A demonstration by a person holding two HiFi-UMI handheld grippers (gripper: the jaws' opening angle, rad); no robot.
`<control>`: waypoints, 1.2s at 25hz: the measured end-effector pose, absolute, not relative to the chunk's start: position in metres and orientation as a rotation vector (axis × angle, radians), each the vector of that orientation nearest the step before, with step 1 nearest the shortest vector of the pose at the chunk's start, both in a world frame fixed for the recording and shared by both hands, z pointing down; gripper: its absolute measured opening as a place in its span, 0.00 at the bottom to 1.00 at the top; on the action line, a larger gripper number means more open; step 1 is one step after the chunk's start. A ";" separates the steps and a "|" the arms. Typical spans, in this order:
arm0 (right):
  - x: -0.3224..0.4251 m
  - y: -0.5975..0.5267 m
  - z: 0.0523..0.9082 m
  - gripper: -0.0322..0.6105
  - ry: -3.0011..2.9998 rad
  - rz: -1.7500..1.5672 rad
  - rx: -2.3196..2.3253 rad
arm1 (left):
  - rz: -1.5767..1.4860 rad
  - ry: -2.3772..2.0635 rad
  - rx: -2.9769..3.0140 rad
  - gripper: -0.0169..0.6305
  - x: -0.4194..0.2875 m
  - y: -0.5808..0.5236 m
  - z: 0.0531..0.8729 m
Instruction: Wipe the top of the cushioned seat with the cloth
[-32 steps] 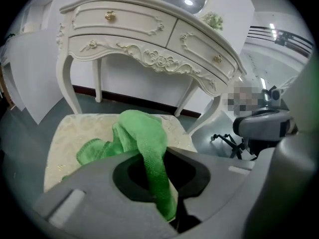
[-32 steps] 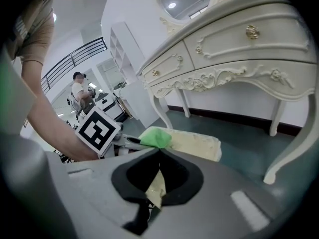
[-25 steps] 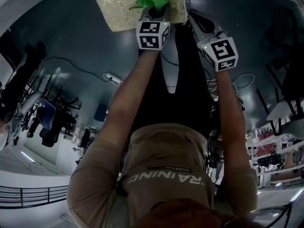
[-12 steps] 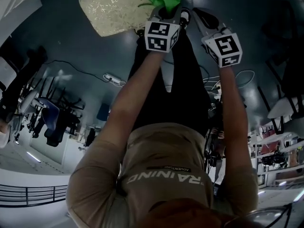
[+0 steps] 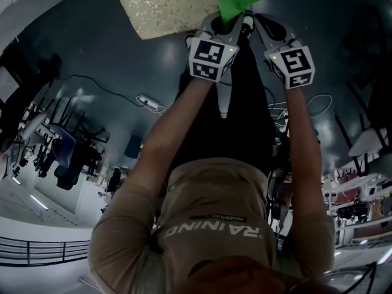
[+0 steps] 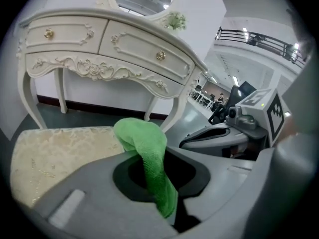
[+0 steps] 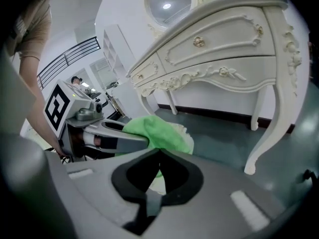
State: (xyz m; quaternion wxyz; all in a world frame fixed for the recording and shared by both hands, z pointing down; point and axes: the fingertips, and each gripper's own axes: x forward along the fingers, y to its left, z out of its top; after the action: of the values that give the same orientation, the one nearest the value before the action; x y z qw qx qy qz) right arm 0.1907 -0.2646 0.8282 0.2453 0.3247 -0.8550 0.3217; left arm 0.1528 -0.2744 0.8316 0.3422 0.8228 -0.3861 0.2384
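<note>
The cloth (image 6: 142, 136) has slid to the seat's (image 6: 55, 153) edge, pinched in the left claw (image 6: 148, 158). The right claw (image 7: 158, 152) is closed and empty. Limp and light, the cloth wants a grip on a bunched fold.

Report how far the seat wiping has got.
Done: the green cloth is picked up, clamped in the left gripper jaws. In hand: it is at the right edge of the cushioned seat; the right gripper is beside it, jaws together, empty. Left: the pictures show no wiped trace, so treat most of the seat top as undone.
</note>
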 end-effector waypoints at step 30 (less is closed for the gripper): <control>-0.144 -0.154 0.814 0.05 -2.379 0.824 0.699 | 0.664 -1.491 1.852 0.10 -0.298 -0.160 0.857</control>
State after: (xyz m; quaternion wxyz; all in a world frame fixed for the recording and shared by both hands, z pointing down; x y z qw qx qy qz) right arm -0.1438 -0.1538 0.8143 0.2612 0.2583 -0.8789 0.3044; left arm -0.2985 -0.1599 0.8571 0.3301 0.7081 -0.5702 0.2538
